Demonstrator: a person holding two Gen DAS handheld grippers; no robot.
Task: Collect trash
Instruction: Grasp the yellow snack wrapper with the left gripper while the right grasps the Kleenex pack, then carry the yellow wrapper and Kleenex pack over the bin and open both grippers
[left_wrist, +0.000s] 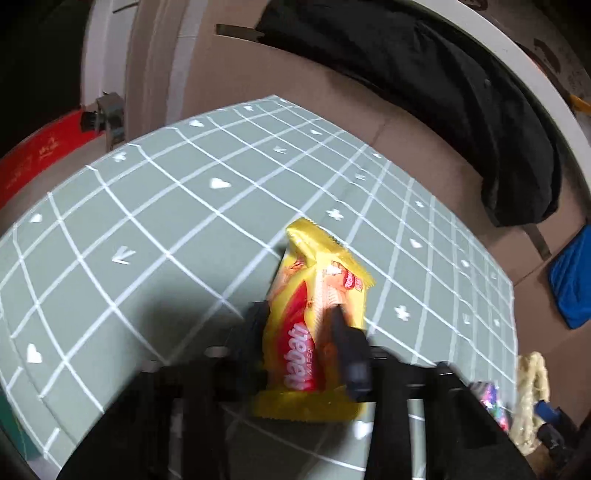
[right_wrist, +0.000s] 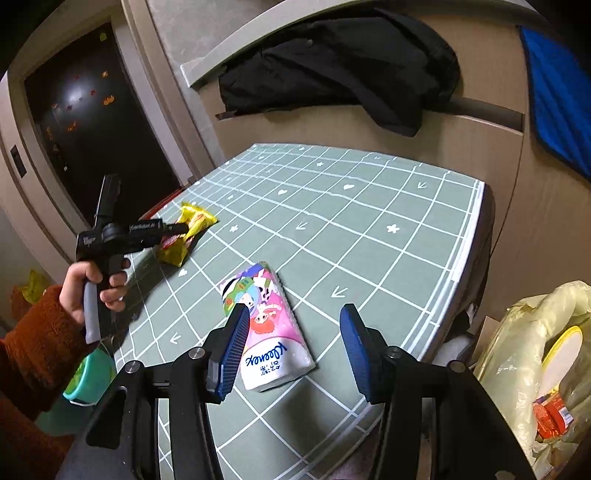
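Observation:
A yellow and red wafer wrapper (left_wrist: 317, 314) is pinched in my left gripper (left_wrist: 299, 314), lifted a little above the green checked table (left_wrist: 147, 221). In the right wrist view the left gripper (right_wrist: 177, 230) holds the wrapper (right_wrist: 188, 229) at the table's left edge. My right gripper (right_wrist: 291, 328) is open and empty, its blue pads (right_wrist: 234, 343) either side of a pink Kleenex tissue pack (right_wrist: 269, 325) lying on the table (right_wrist: 369, 221). A clear trash bag (right_wrist: 535, 369) with some rubbish hangs to the right of the table.
A black jacket (right_wrist: 340, 62) lies on the bench behind the table. A blue cushion (right_wrist: 557, 96) is at the right. A teal container (right_wrist: 88, 376) sits below the table's left edge. A dark doorway (right_wrist: 92, 110) is at the left.

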